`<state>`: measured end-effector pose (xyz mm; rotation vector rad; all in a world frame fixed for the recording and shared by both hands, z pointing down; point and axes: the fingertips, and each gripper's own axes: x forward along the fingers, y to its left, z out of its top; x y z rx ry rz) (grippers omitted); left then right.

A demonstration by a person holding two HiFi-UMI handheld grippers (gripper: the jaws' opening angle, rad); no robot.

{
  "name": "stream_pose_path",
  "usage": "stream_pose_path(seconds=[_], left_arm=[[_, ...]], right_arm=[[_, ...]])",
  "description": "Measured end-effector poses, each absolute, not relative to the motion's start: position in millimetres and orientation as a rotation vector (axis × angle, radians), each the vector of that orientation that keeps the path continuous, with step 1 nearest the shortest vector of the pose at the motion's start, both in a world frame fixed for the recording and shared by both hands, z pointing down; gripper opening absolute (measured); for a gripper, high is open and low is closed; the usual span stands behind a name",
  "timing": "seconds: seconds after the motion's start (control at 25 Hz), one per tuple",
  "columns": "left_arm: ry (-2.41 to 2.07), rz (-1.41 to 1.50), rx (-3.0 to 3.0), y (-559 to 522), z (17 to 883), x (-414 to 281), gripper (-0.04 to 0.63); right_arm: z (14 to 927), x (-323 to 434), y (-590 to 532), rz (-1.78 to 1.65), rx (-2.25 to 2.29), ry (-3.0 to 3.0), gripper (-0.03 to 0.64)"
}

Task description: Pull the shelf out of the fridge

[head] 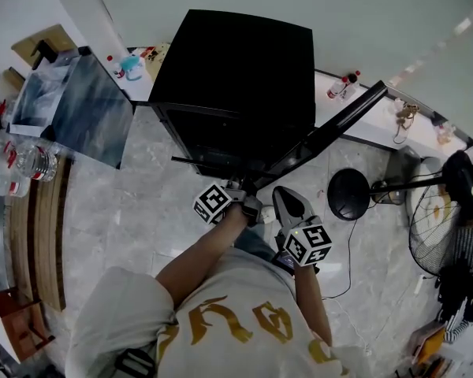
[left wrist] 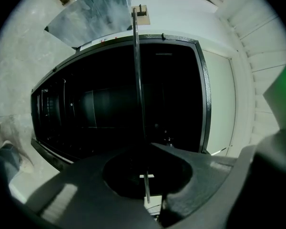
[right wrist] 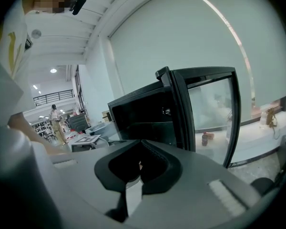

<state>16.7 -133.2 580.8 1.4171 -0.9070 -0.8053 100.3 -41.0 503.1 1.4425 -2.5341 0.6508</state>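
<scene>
A black fridge (head: 236, 69) stands on the floor with its glass door (head: 331, 128) swung open to the right. A thin shelf (head: 209, 164) sticks out of its dark opening toward me. My left gripper (head: 248, 195) is at the shelf's near edge. In the left gripper view the shelf (left wrist: 137, 80) shows edge-on as a thin line that runs from the fridge (left wrist: 86, 104) into the left gripper (left wrist: 145, 180), which is shut on it. My right gripper (head: 288, 201) hangs just right of it with its jaws together and nothing held; in its own view the right gripper (right wrist: 139, 168) faces the door (right wrist: 212, 109).
A grey panel (head: 87, 109) leans left of the fridge beside a wooden table (head: 39, 211) with water bottles (head: 31, 164). A fan (head: 449, 203) and a round black base (head: 348, 194) stand on the right. Small bottles (head: 343, 85) sit on a white ledge behind.
</scene>
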Motion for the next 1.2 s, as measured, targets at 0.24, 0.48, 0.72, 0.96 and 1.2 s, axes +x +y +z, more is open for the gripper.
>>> stream_pose_path(seconds=[0.24,0.48,0.72,0.96,1.2], left_arm=[[-0.907,-0.806,1.415,-129,579,16,0.015],[-0.906,-0.802,1.413,-129,581,15,0.015],[-0.904,-0.801,1.411,-129,581,16,0.015],[-0.899,-0.795,1.408,-129,581,16,0.015],[-0.892,-0.796,1.407,-130,582,16,0.015]], right_arm=[[502,103,-37,0.646,1.465,-2.514,0.021],[504,109,-37,0.643,1.509,-2.482,0.023],[502,114,-37,0.596,1.533,-2.446,0.023],[503,114,-38,0.602,1.546,-2.434,0.023],[505,111,-40,0.599,1.542,-2.434,0.023]])
